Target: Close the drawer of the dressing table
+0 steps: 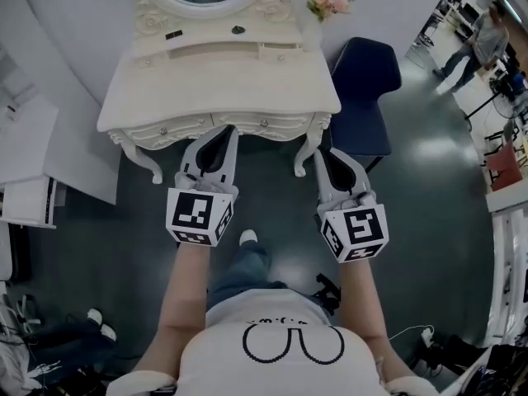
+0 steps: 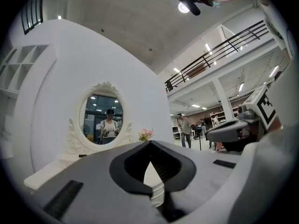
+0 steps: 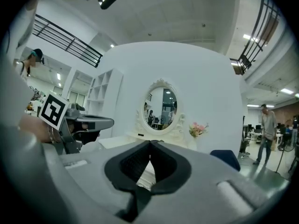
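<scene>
Shirt (image 1: 272,345), white, nearest. Next, left gripper (image 1: 223,132): fingers closed, empty, tips near drawer (image 1: 264,125) under dressing table worktop (image 1: 219,81). Then right gripper (image 1: 323,152): closed, empty, beside table leg (image 1: 304,157). Advice: push level, squarely, until flush.

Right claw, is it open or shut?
Shut. In the right gripper view, the right claw has its two tips touching, with nothing held between them.

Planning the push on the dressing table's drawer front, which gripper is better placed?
Left. The left gripper points at the drawer front, its tip near the edge; the right gripper sits off beside the table's leg.
</scene>
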